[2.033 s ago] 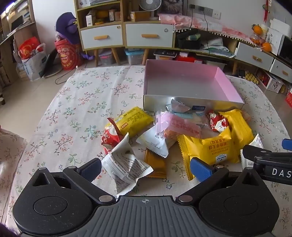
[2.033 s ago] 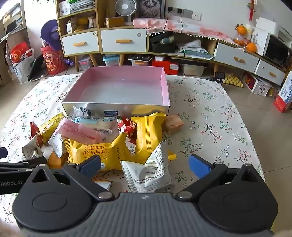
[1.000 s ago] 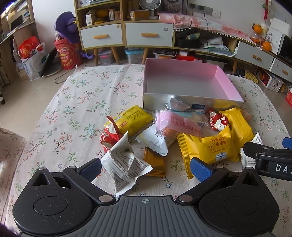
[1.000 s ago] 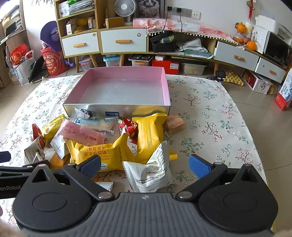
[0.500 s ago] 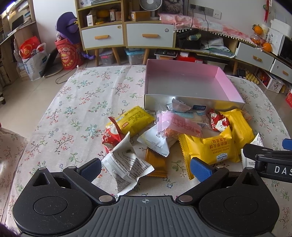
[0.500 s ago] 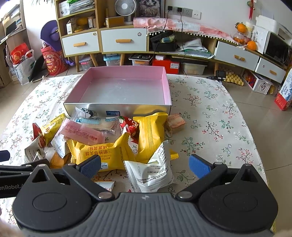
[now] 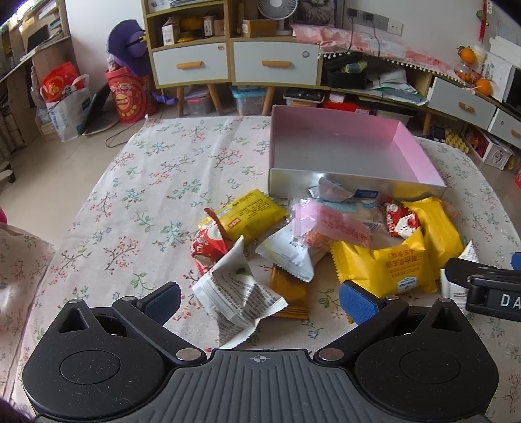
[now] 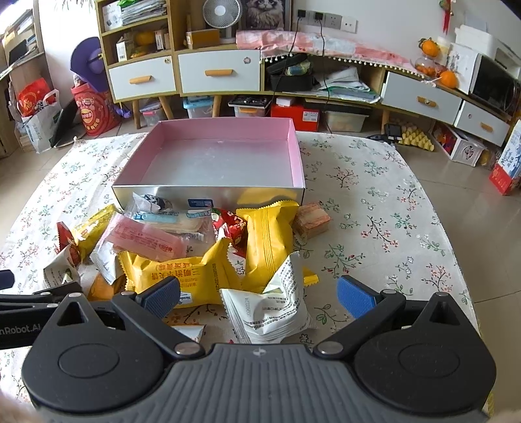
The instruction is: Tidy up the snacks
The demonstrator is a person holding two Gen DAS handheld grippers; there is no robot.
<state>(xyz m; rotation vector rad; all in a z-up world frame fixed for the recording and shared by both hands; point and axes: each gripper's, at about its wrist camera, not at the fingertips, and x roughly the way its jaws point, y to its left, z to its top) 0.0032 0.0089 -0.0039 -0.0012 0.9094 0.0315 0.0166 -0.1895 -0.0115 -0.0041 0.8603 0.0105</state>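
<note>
Crinkled foil snack packets [image 8: 208, 257] before square pink-lined box [image 8: 294, 162]; each hand-held gripper [image 7: 259, 297] [image 8: 259, 296] gaping, empty.

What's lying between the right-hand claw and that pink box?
In the right wrist view, a heap of snacks: a white packet just ahead of the right gripper, then yellow packets against the pink box.

A floral tablecloth [image 7: 169, 169] covers the table. Beyond its far edge stands a cabinet with white drawers [image 8: 182, 73] and orange handles; a small fan [image 8: 216, 13] and a cat picture [image 8: 267, 13] sit on top. At far left a red bucket [image 7: 128, 96] stands beside a white shopping bag [image 7: 66, 109]. Oranges [image 8: 438, 63] rest on the low unit at far right.
</note>
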